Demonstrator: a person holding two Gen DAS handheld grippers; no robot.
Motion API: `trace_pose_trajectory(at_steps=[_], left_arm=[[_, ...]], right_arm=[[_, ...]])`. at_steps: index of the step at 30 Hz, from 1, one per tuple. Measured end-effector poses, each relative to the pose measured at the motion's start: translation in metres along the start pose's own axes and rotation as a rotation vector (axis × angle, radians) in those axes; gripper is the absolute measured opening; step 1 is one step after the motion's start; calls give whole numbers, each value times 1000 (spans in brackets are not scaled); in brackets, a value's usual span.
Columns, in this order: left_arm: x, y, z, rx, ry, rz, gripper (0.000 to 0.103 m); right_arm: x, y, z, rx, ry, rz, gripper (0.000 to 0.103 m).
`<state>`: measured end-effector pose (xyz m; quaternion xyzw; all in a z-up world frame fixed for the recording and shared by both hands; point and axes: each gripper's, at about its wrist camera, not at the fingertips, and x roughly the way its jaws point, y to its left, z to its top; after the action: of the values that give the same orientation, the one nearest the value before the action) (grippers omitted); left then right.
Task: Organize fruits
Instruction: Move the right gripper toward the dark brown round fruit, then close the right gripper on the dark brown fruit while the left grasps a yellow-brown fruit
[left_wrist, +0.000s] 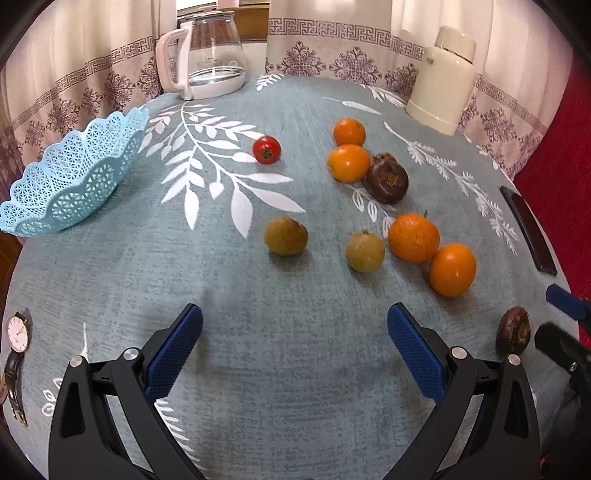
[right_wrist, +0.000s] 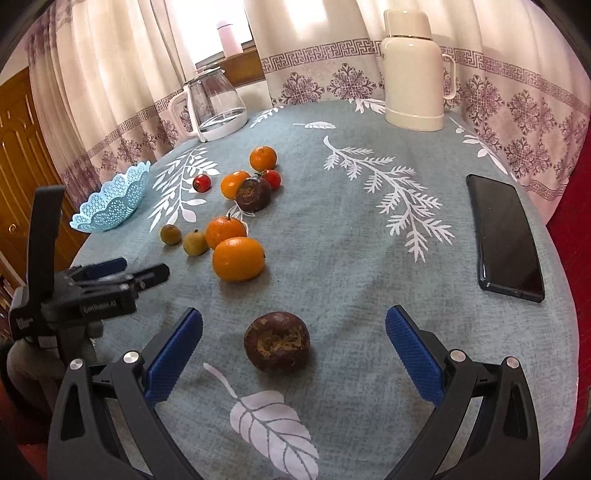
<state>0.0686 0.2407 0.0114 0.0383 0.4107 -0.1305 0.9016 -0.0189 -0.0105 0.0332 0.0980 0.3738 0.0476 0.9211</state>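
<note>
At the far left edge of the round table, draped in a nubby grey-blue cloth (left_wrist: 295, 369) printed with white leaf sprays, sits a pale blue plastic basket (left_wrist: 70, 181) — scalloped rim, lacy openwork walls, nothing visible inside it. The left gripper (left_wrist: 294, 347) hangs over bare cloth, its knurled blue pads spread wide. Ahead of it lie a glossy cherry tomato (left_wrist: 266, 149), two dull tan round fruits (left_wrist: 285, 236), four pebbly-skinned oranges (left_wrist: 413, 237) and a dark, leathery mangosteen (left_wrist: 387, 182) touching one orange. Farther right, the right gripper (right_wrist: 294, 345) is likewise agape, a second mangosteen (right_wrist: 277, 341) lying between its fingers but untouched. A flat black phone (right_wrist: 505, 236) rests near the right edge.
</note>
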Motion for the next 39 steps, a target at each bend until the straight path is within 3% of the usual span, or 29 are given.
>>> trace_pose_trajectory(at_steps=[13, 27, 32, 39], left_arm=[[-2, 10, 13, -13, -30, 28, 101], [1, 12, 13, -21, -25, 36, 101], [2, 12, 14, -18, -27, 34, 101], [4, 14, 17, -17, -27, 37, 101]], right_arm=[[14, 4, -8, -14, 63, -11, 86], [17, 6, -7, -19, 64, -41, 85], [20, 10, -6, -22, 67, -36, 78], [23, 15, -7, -32, 71, -38, 77]])
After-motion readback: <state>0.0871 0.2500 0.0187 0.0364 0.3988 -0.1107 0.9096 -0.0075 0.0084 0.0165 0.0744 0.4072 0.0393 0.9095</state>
